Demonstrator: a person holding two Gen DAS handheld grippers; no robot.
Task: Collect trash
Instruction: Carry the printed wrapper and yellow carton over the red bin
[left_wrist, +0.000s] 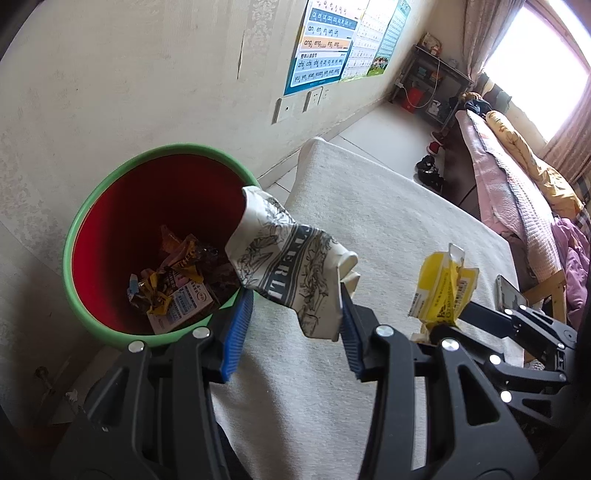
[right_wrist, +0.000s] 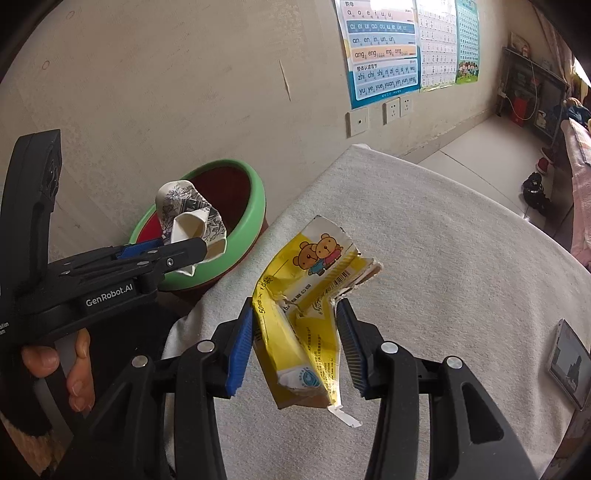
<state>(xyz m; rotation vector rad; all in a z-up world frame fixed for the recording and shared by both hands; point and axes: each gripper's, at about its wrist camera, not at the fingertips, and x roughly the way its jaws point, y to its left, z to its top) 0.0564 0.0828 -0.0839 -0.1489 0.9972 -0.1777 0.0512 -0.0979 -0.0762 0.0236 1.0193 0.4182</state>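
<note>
The bin waits at left, so carry the left gripper, its jaws wide with the crumpled paper cup hung on 1 finger, over the rim, then bring the right gripper, clamped on the yellow box.

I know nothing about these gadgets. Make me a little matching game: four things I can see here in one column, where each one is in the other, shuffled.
Things:
1. crumpled white printed paper cup
2. torn yellow bear-printed carton
3. red bin with green rim
4. small phone-like screen

Places:
A. lying on the white cloth at the far right
B. pinched in the right gripper
C. on the floor by the wall
D. against the left gripper, at the bin's rim

Pairs: 1-D, 2-B, 3-C, 4-A
</note>
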